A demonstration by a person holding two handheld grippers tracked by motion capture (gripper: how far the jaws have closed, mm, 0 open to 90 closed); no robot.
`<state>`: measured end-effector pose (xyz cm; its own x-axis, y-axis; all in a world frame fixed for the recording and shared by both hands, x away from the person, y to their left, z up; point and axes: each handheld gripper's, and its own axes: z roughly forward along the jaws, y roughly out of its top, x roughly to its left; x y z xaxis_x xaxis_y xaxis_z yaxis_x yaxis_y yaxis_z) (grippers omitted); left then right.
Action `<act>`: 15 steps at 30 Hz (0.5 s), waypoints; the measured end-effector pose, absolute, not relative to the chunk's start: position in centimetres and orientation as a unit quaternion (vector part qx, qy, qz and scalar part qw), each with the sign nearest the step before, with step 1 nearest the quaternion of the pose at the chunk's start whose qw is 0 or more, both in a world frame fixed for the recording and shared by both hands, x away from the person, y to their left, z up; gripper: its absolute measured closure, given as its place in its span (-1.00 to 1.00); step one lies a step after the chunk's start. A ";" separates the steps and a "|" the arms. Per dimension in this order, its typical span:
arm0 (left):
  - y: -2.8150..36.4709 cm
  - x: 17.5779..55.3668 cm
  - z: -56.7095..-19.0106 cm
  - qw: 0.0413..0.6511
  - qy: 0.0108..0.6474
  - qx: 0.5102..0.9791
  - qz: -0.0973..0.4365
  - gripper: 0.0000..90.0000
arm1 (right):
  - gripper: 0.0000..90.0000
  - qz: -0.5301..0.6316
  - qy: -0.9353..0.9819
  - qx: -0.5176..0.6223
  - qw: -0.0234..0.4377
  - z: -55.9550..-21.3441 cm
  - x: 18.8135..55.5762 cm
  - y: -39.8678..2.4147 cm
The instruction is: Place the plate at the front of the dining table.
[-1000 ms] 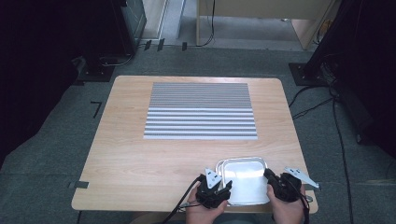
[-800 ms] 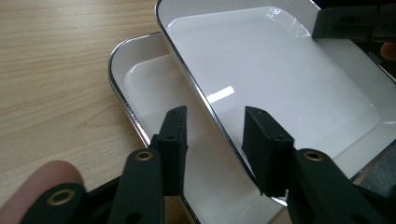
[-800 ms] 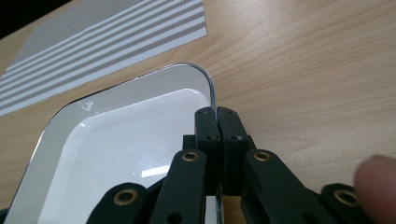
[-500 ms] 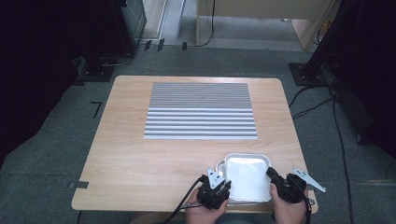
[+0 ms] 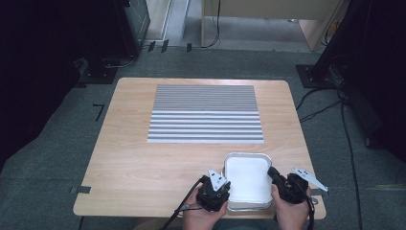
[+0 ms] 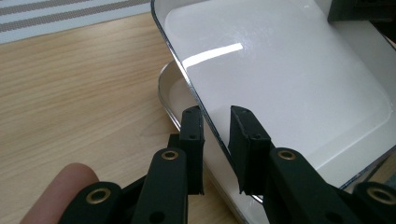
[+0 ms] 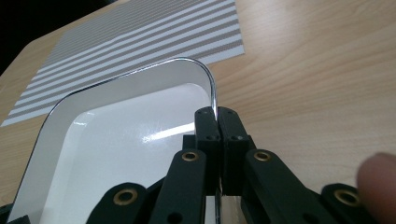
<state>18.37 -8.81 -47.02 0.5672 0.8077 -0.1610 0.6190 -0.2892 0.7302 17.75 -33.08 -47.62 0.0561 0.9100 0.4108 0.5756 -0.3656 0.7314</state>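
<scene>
Wooden worktop [image 5: 143, 167]: right tool [image 7: 217, 122] clamps the white tray [image 5: 248, 178] rim; left tool [image 6: 215, 122], just closing, straddles the opposite rim, unpinched. Next, probably a level two-handed lift.

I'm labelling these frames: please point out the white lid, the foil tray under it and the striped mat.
white lid [image 5: 248, 179]: high view, its flat top.
foil tray [image 6: 164, 93]: left gripper view, its rim.
striped mat [image 5: 206, 113]: high view, its middle.

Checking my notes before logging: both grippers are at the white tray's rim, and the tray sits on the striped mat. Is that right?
Not quite: the white tray sits on bare wooden table, nearer the person than the striped mat, as the high view shows. The left gripper and right gripper are at its rim.
</scene>
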 end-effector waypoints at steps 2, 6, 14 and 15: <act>-8.4 18.8 -46.8 0.393 0.455 0.790 0.118 0.70 | 0.99 0.439 0.533 0.699 0.188 -47.3 18.2 -32.8; -7.4 19.5 -46.5 0.395 0.465 0.784 0.118 0.71 | 0.99 0.442 0.545 0.689 0.180 -46.8 19.8 -31.8; -5.2 21.3 -46.0 0.396 0.484 0.771 0.123 0.72 | 0.99 0.448 0.557 0.678 0.171 -46.3 22.2 -29.9; -4.9 21.5 -46.0 0.397 0.486 0.769 0.124 0.72 | 0.99 0.448 0.558 0.677 0.170 -46.3 22.5 -29.7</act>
